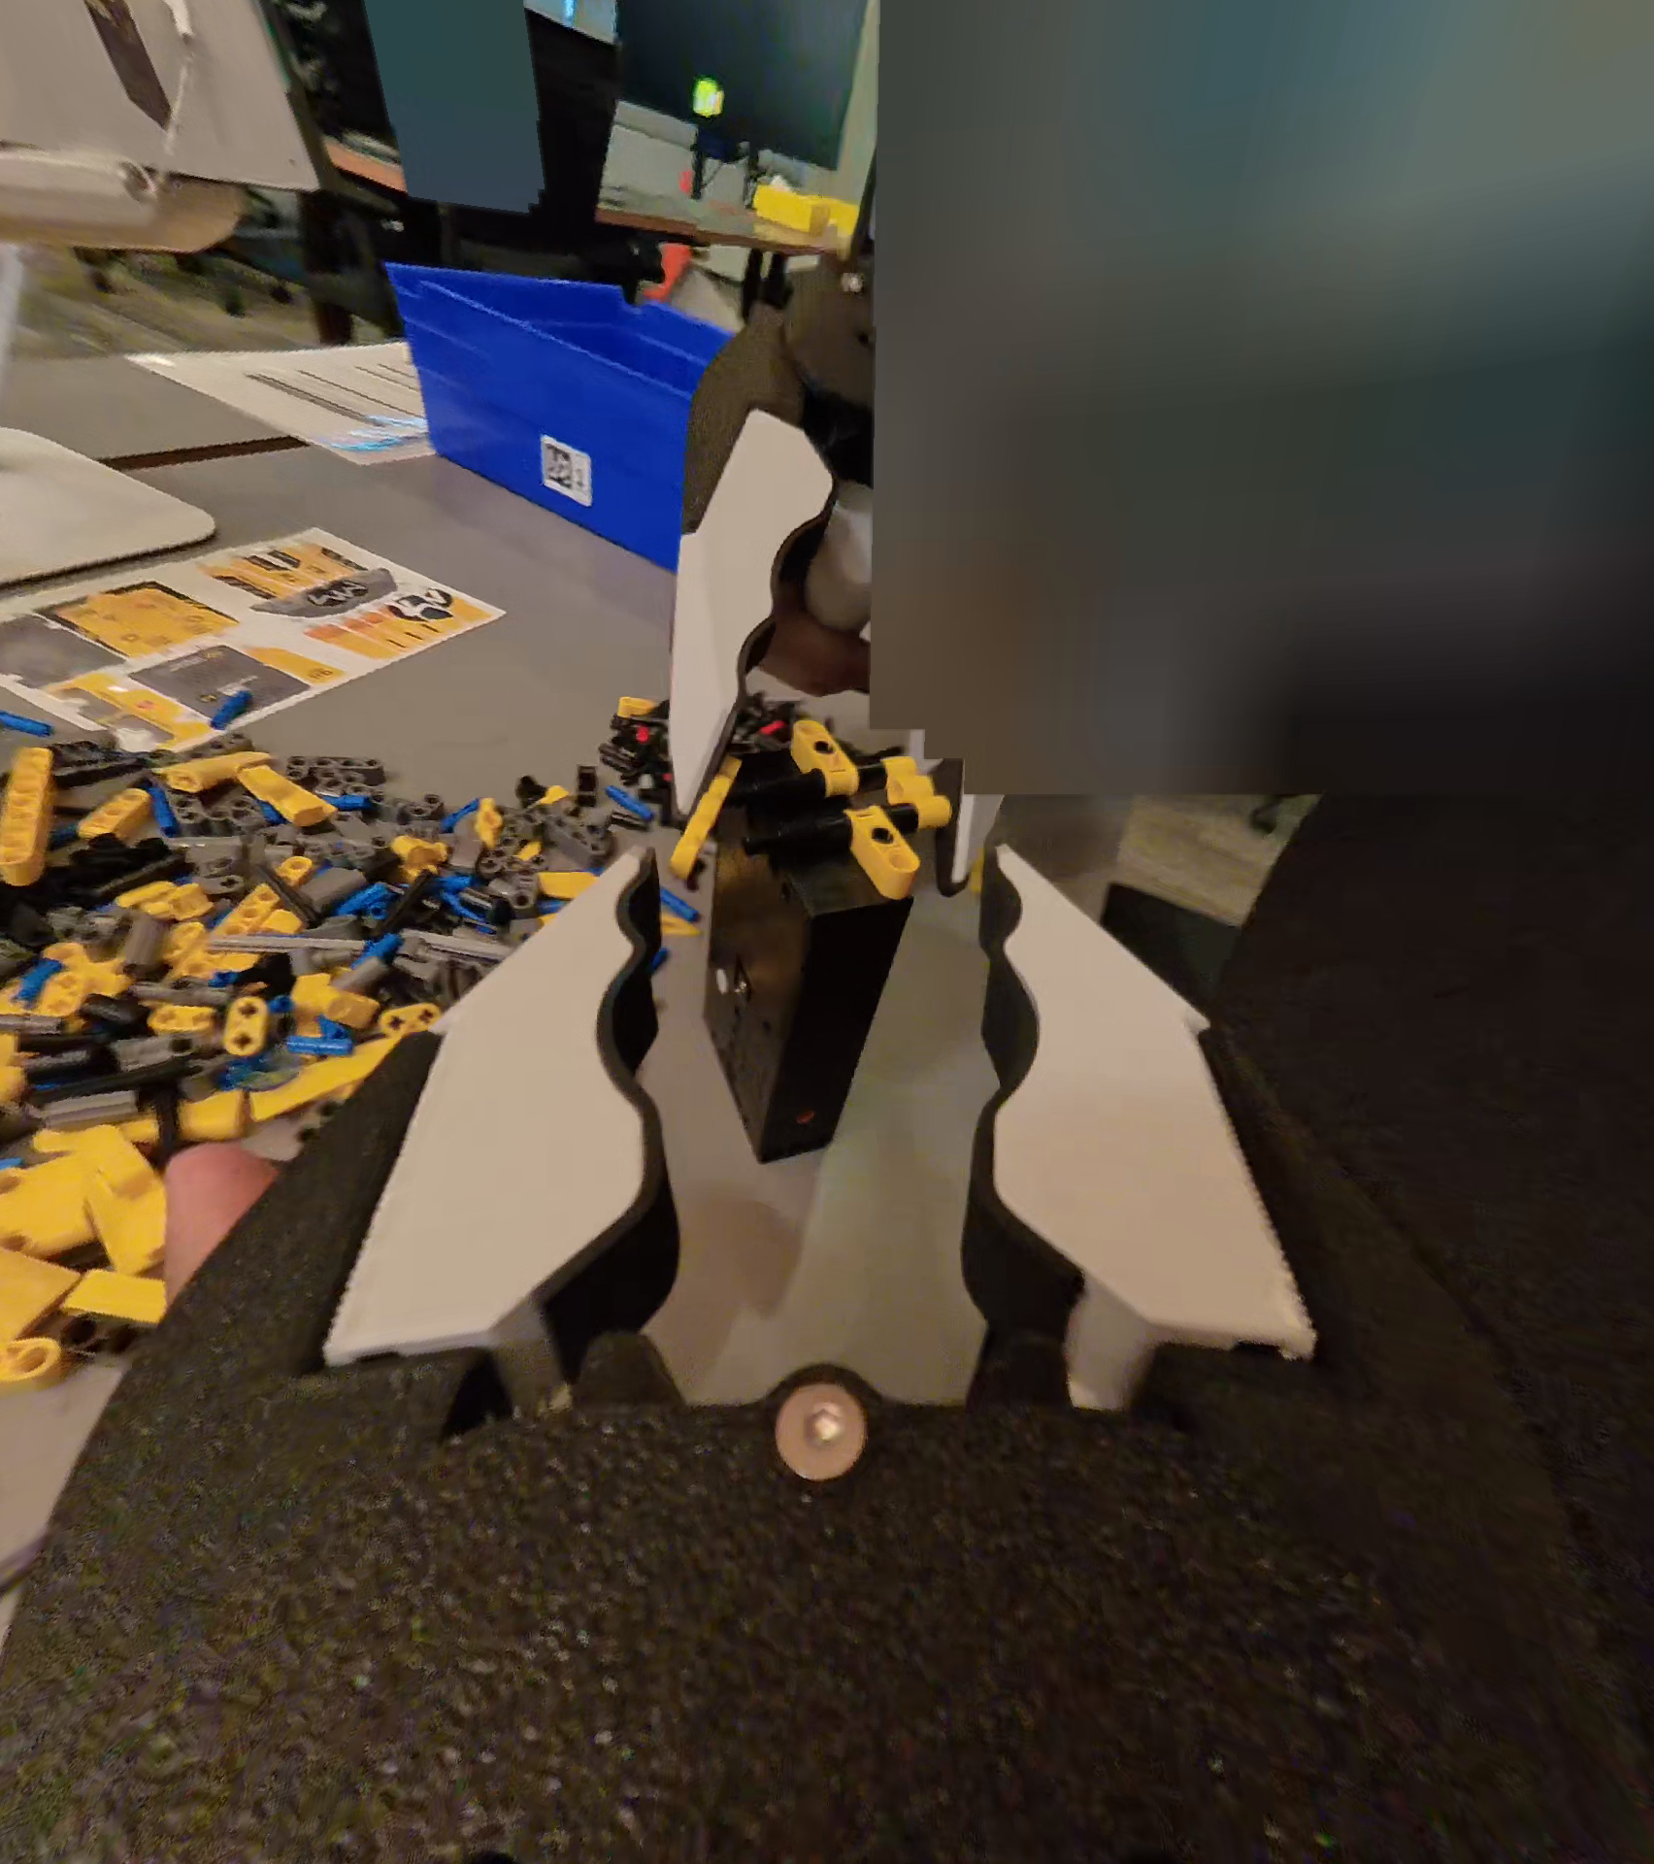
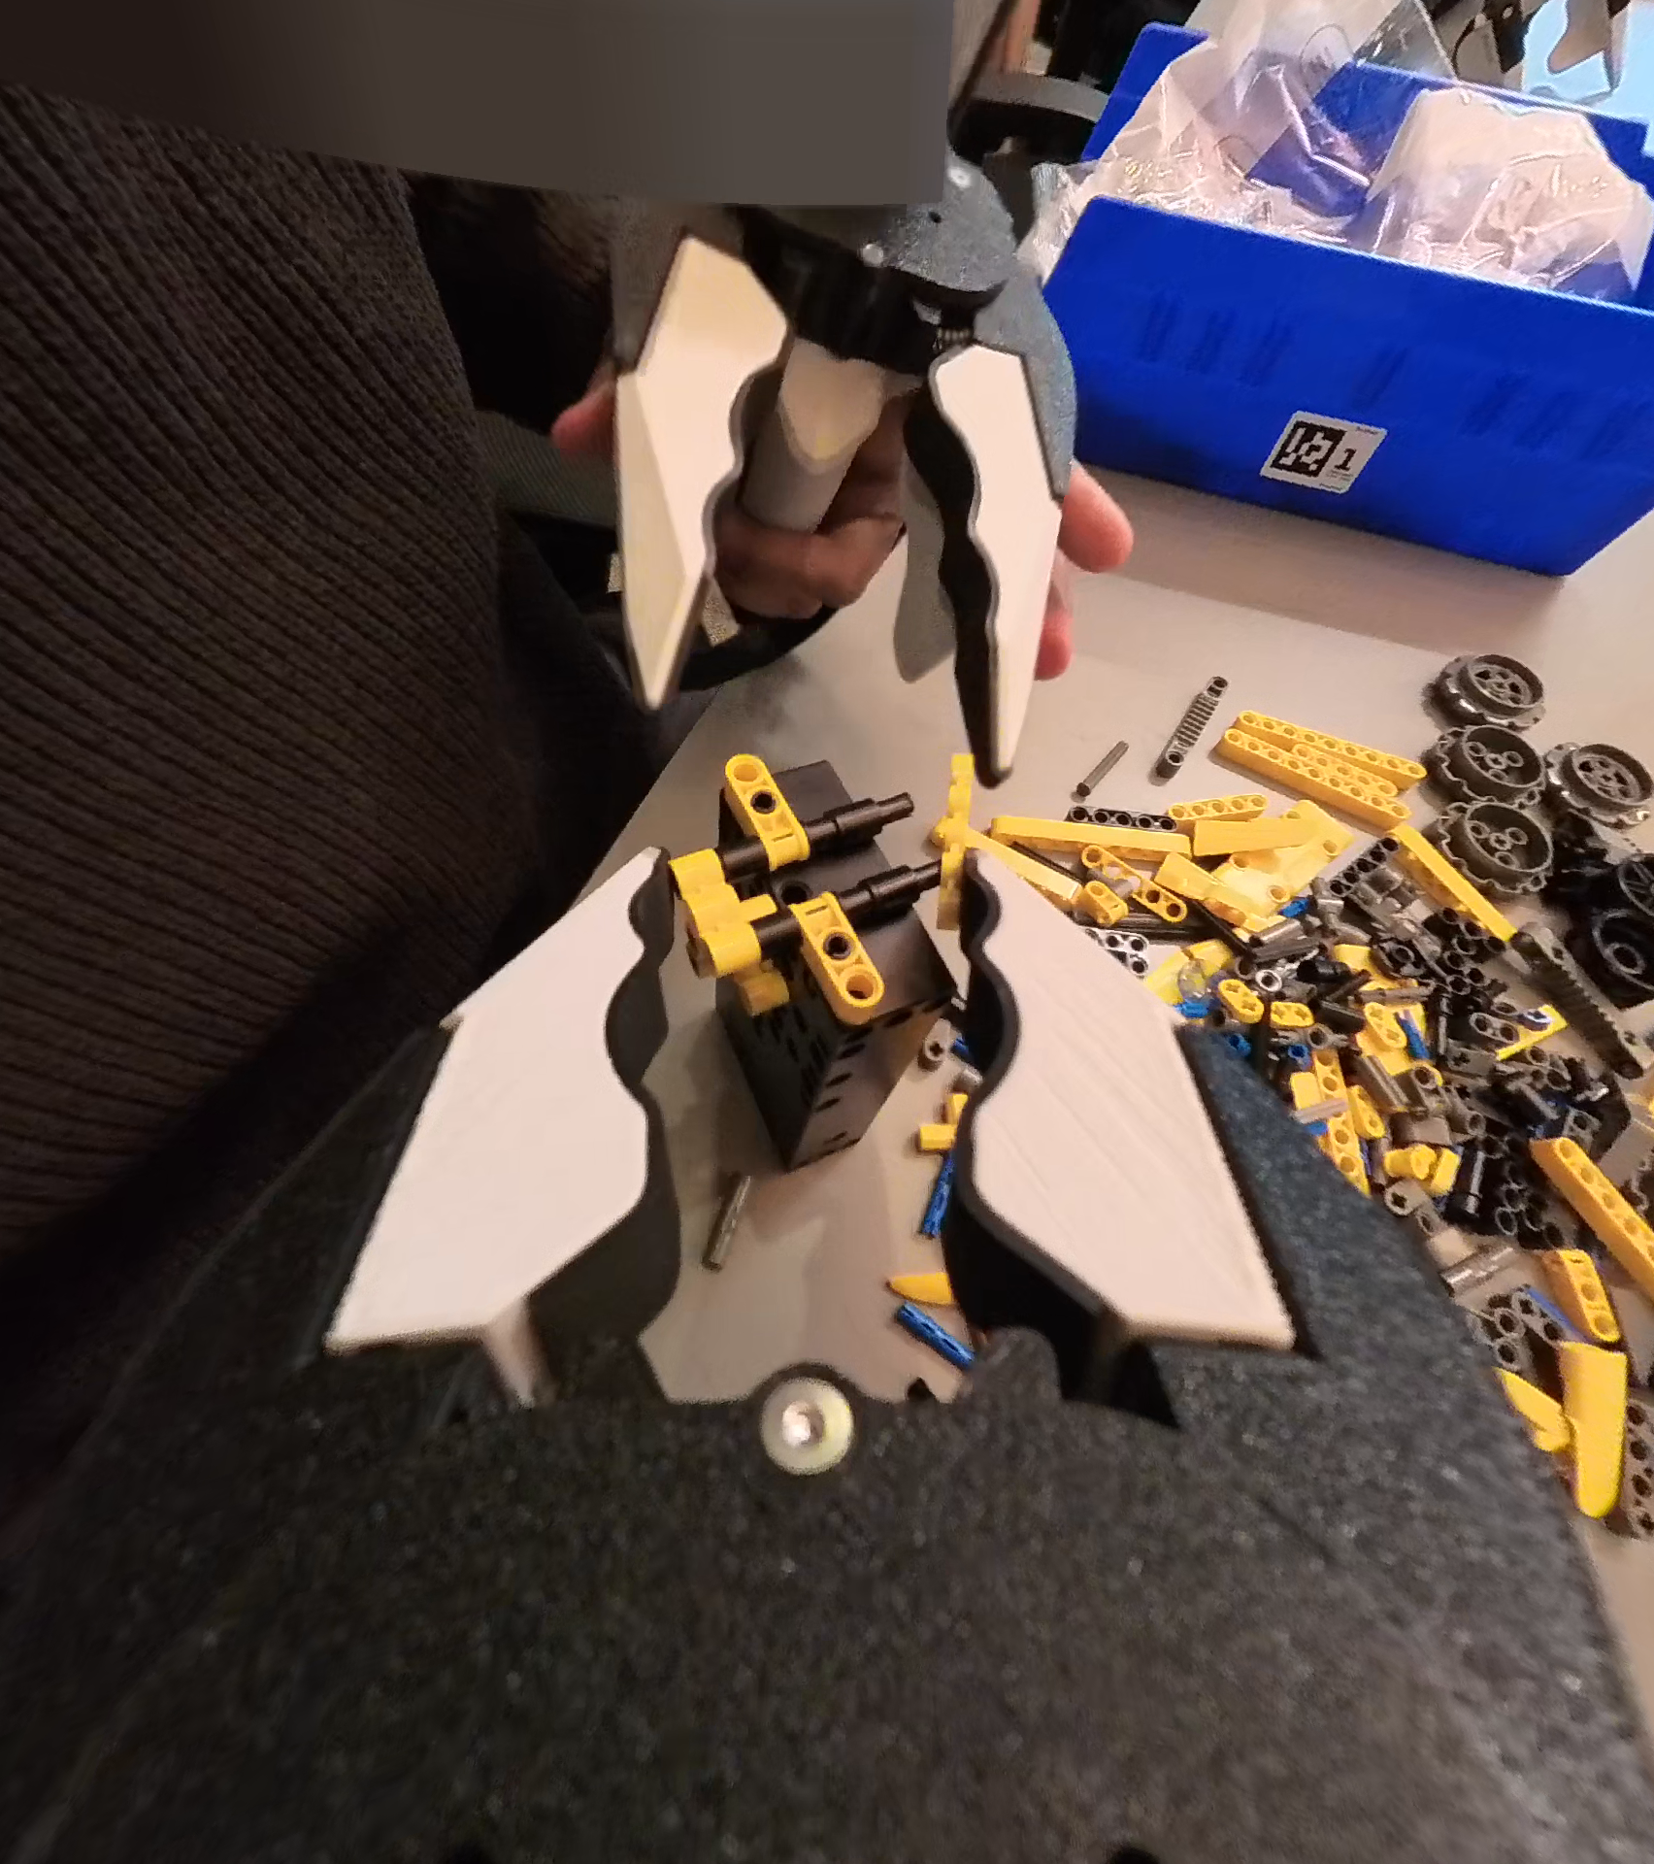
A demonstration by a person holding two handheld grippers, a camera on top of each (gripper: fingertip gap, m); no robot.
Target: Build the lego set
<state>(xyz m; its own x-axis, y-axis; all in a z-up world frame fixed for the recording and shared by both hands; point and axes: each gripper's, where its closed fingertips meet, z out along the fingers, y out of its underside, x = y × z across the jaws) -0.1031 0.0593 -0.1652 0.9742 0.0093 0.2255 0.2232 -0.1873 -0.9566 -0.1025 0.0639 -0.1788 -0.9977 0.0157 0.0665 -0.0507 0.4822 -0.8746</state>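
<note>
A black block (image 1: pixel 803 1009) stands upright on the grey table, with yellow connectors on black axles (image 1: pixel 843 807) fixed to its top. My left gripper (image 1: pixel 823 867) is open, its fingers either side of the block with a gap on each side. In the right wrist view my right gripper (image 2: pixel 811 867) is also open and straddles the same block (image 2: pixel 833 1059), its right finger very close to the block's side. The left gripper (image 2: pixel 823 731) shows there, open, above and behind the block. One finger of the right gripper (image 1: pixel 742 605) shows in the left wrist view.
A pile of loose yellow, black, grey and blue pieces (image 1: pixel 147 958) (image 2: pixel 1357 1009) lies beside the block. Black wheels (image 2: pixel 1509 807) lie farther out. A blue bin (image 2: pixel 1408 353) (image 1: pixel 551 403) holds plastic bags. A printed sheet (image 1: pixel 198 635) and a stand base (image 1: pixel 26 525) lie behind. A person's dark sweater (image 2: pixel 147 605) borders the table edge. Less than 4 cm separates the two grippers' tips.
</note>
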